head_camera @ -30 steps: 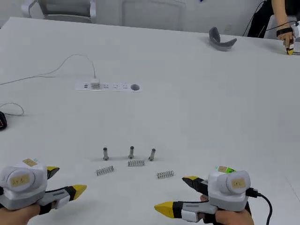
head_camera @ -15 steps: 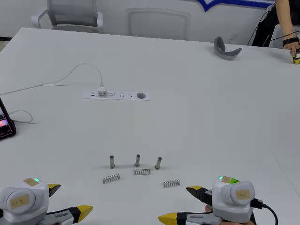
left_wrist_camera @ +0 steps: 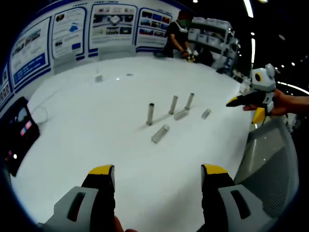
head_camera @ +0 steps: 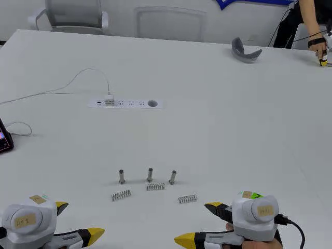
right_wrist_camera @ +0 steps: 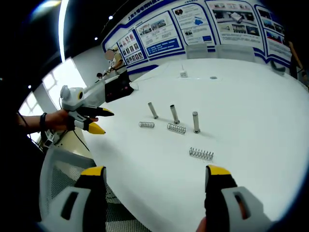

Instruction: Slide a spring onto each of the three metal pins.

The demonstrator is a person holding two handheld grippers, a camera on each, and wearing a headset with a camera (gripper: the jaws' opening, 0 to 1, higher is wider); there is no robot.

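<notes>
My left tool (head_camera: 78, 220) hangs at the near left corner of the white worktop (head_camera: 233, 129) with its yellow-tipped jaws spread wide and nothing between them. My right tool (head_camera: 198, 223) is at the near right, spread just as wide and also empty. Both point inward, toward the parts that lie between them and a little farther from me. Three metal pins stand upright in a short row: the left pin (head_camera: 122, 176), the middle pin (head_camera: 150, 174) and the right pin (head_camera: 173, 177). All three are bare. The springs lie flat on the worktop on my side of the row. The left spring (head_camera: 121, 195) lies a little in front of the left pin and apart from it. The middle spring (head_camera: 155, 186) lies just beside the foot of the middle pin, and I cannot tell whether the two touch. The right spring (head_camera: 188, 198) lies nearest my right tool, in front of the right pin and off to its right. Well beyond the pins, a white power strip (head_camera: 124, 104) sits flush in the worktop, with a plug in it and a thin cable (head_camera: 52, 93) running off to the left. A grey curved object (head_camera: 245, 52) rests near the far edge. A dark phone (head_camera: 2, 141) lies at the left edge.
</notes>
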